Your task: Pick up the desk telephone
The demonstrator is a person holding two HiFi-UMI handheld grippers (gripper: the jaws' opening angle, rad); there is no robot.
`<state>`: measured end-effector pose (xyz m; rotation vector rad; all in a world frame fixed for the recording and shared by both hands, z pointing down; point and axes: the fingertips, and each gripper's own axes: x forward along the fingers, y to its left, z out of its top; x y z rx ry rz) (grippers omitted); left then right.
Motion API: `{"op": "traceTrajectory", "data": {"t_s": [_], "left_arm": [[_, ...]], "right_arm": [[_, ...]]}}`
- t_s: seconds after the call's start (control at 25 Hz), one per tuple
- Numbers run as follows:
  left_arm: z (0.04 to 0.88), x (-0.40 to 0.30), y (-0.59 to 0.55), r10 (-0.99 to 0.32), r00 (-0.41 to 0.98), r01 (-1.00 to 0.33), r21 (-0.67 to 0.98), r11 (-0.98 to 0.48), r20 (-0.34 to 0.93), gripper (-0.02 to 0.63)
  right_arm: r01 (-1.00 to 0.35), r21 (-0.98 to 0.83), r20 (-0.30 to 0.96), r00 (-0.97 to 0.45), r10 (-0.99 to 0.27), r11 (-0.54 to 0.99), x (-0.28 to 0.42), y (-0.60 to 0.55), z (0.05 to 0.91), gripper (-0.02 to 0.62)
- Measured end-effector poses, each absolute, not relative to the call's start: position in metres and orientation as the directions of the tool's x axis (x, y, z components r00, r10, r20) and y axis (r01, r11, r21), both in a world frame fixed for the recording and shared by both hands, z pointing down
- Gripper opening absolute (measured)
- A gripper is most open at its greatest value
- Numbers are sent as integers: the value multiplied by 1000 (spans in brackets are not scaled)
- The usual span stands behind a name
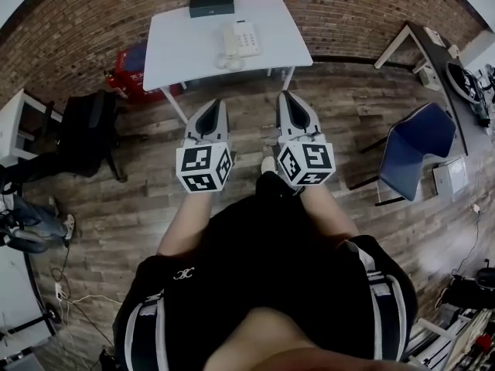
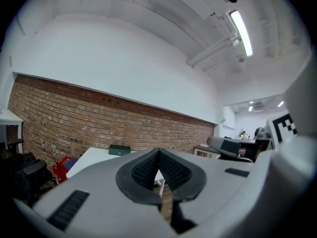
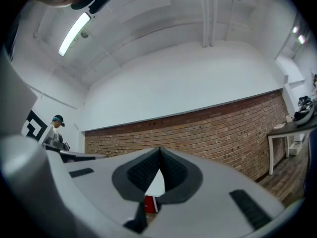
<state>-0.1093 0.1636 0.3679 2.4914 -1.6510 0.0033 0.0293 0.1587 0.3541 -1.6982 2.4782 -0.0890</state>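
A white desk telephone (image 1: 240, 41) with a coiled cord sits on the white table (image 1: 186, 52) by the brick wall, in the head view. My left gripper (image 1: 214, 105) and right gripper (image 1: 288, 97) are held side by side in front of the person, short of the table's near edge, both pointing level at it. Each is shut with nothing between its jaws. In the left gripper view the left gripper (image 2: 158, 152) shows the table (image 2: 91, 157) beyond its tips. In the right gripper view the right gripper (image 3: 159, 151) frames a sliver of the white table (image 3: 157, 185). The phone is hidden in both gripper views.
A dark green box (image 1: 211, 4) lies at the table's far edge. Red items (image 1: 131, 72) sit on the floor under the table's left side. A black chair (image 1: 85, 130) stands left, a blue chair (image 1: 414, 149) right, and a desk (image 1: 456, 60) at far right.
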Motion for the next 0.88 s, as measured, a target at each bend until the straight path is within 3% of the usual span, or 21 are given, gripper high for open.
{"op": "traceTrajectory", "data": {"t_s": [0.88], "left_arm": [[399,-85,-9,-916,368,-929,97,-356,160,2]], "right_arm": [[-901,-214,-51,-375,-926,377,57,-24,388,-2]]}}
